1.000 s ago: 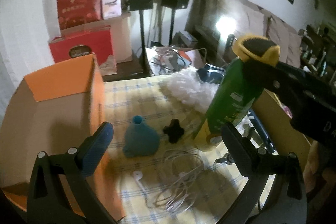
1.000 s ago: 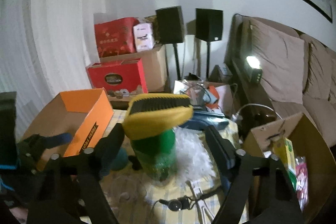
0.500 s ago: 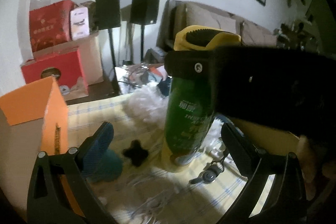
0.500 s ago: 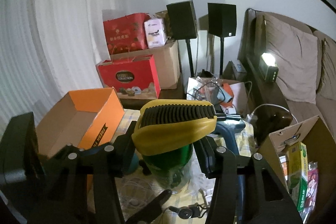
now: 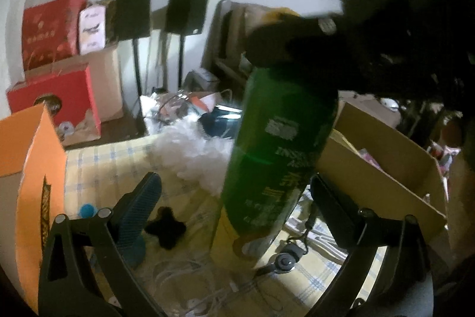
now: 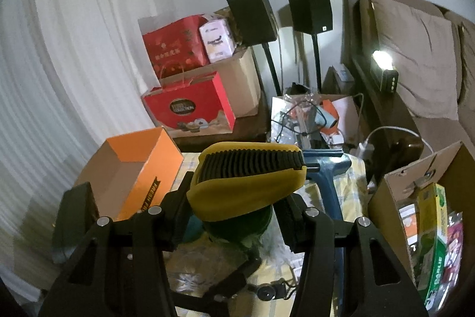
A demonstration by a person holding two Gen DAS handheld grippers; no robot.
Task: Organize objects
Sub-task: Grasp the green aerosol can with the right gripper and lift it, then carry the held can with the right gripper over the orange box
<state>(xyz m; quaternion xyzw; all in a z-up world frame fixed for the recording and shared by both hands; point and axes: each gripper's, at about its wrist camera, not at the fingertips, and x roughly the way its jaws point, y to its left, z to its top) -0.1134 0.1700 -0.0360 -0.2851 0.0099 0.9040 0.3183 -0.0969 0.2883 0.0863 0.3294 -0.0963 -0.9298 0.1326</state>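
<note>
While the left wrist view looks along its own fingers, these lines hold:
Left gripper (image 5: 234, 198): fingers spread apart, nothing between the pads; the blue-padded finger (image 5: 139, 207) hangs over the table's left part.
Green spray can (image 5: 276, 150): upright with a slight tilt, in the middle of the view, its base just above the yellow checked tablecloth (image 5: 112, 165); I cannot tell if it touches the cloth.
Right gripper (image 5: 299, 40): dark and blurred, closed around the can's neck under the yellow cap (image 5: 279, 14).
Orange box (image 5: 29, 156): open, at the table's left edge.
Black cross-shaped piece (image 5: 166, 230): on the cloth, between the blue finger and the can.
White fluffy duster (image 5: 196, 156): behind the can, toward the far edge.
Cardboard box (image 5: 383, 168): at the right edge.

As the right wrist view shows it:
Right gripper (image 6: 234, 216): fingers clenched on the green spray can (image 6: 237, 230) just below its yellow cap (image 6: 249, 180), whose ribbed black top faces the lens.
Orange box (image 6: 133, 171): open, far left of the table.
Cardboard box (image 6: 415, 198): at the right edge, with packets inside.
Blue-handled tool (image 6: 326, 177): lying behind the can.
</note>
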